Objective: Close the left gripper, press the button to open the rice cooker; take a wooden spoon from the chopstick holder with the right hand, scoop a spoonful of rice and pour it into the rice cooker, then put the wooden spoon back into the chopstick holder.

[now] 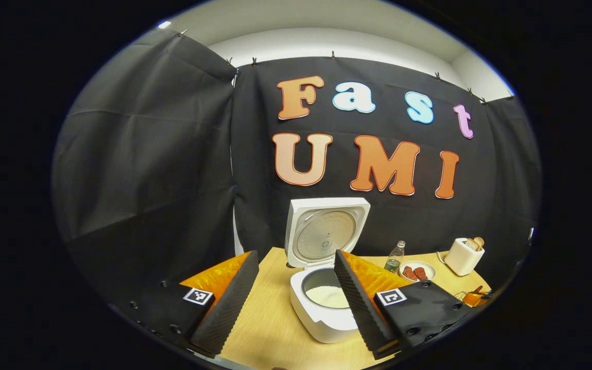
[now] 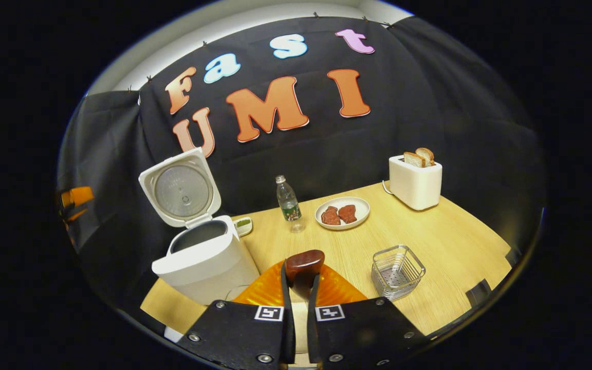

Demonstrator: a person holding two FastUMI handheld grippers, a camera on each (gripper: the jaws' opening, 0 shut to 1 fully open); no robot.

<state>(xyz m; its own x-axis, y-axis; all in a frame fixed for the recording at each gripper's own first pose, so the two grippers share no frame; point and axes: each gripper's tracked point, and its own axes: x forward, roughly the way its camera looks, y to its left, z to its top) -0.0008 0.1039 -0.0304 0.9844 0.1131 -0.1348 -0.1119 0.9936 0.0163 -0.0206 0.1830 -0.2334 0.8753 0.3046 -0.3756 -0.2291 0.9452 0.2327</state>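
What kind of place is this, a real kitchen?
Probably a mock kitchen staged in a cloth-walled booth: a wooden table holds an open rice cooker, a toaster with bread, and a plate of food.

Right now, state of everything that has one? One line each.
White rice cooker: lid up, white rice in the pot.
Dark wooden spoon: clamped in the right gripper.
Left gripper: open, holding nothing.
Wire chopstick holder: upright, no utensils inside.
White toaster: two bread slices sticking up.
Clear plastic bottle: upright, capped.
White plate: two reddish-brown pieces on it.
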